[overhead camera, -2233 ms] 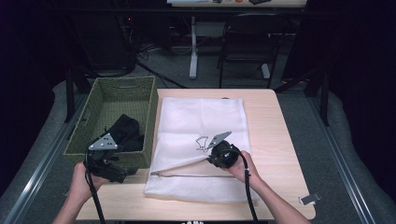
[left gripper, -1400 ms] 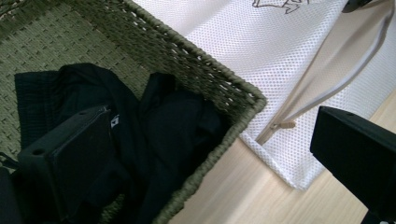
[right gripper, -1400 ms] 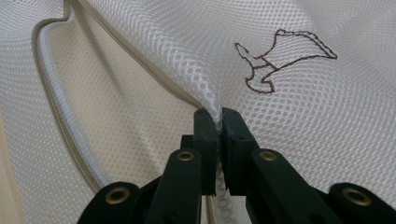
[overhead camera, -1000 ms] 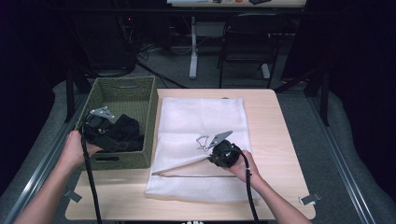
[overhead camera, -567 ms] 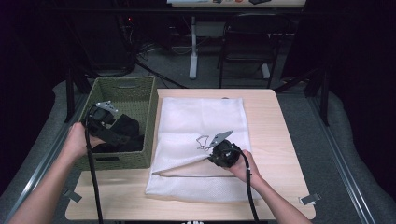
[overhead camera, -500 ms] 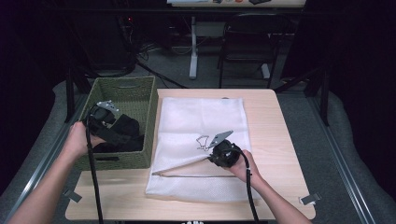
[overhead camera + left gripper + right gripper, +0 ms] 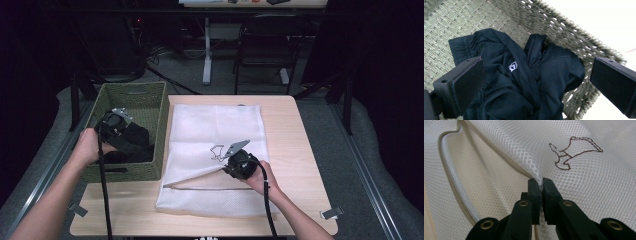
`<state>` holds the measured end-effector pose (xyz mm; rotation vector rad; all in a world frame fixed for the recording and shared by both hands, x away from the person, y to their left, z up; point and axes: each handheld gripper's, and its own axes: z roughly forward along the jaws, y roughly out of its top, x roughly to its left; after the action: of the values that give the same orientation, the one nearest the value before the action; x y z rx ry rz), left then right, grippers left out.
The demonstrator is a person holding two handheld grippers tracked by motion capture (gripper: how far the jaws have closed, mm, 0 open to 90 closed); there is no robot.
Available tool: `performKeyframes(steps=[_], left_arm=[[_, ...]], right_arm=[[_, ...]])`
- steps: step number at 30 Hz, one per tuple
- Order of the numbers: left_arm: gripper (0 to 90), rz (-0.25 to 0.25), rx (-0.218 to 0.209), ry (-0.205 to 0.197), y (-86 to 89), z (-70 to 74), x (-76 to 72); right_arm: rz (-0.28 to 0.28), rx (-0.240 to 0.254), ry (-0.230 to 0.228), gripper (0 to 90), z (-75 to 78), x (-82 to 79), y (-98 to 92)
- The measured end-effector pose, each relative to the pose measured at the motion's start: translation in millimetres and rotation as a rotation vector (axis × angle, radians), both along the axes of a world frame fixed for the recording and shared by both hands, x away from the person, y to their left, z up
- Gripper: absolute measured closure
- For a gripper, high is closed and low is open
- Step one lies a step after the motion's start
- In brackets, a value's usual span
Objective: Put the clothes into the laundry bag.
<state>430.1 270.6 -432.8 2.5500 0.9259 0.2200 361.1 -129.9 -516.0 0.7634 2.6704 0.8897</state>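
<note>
A white mesh laundry bag (image 7: pixel 215 145) with a brown stitched outline (image 7: pixel 574 152) lies flat on the wooden table. My right gripper (image 7: pixel 231 166) (image 7: pixel 541 182) is shut on the bag's upper layer and holds it lifted, so the mouth gapes toward the left. A crumpled black garment (image 7: pixel 524 82) (image 7: pixel 131 142) with a small white logo lies in the green woven basket (image 7: pixel 150 95). My left gripper (image 7: pixel 120 126) (image 7: pixel 536 82) hovers over the garment inside the basket, its jaws wide apart on either side of the cloth.
The basket stands at the table's left, its right wall (image 7: pixel 574 32) next to the bag. Bare table (image 7: pixel 295 150) runs along the bag's right side and front. Chair and desk legs stand on the floor beyond the far edge.
My left gripper has moved from the basket's near corner up and forward over the black garment. The right gripper has kept its hold on the bag.
</note>
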Motion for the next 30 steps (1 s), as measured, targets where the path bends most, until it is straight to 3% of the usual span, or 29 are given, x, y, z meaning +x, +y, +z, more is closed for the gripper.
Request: performKeyframes(steps=[13,30], left_arm=[[0.0,-0.011,0.053,0.067,-9.6,-15.8,12.3],[0.0,-0.017,0.172,0.148,-14.6,-44.1,23.3]], right_arm=[[0.006,-0.005,0.001,86.0,-1.4,1.2,0.1],[0.008,-0.008,0.003,85.9,-1.9,1.5,0.1]])
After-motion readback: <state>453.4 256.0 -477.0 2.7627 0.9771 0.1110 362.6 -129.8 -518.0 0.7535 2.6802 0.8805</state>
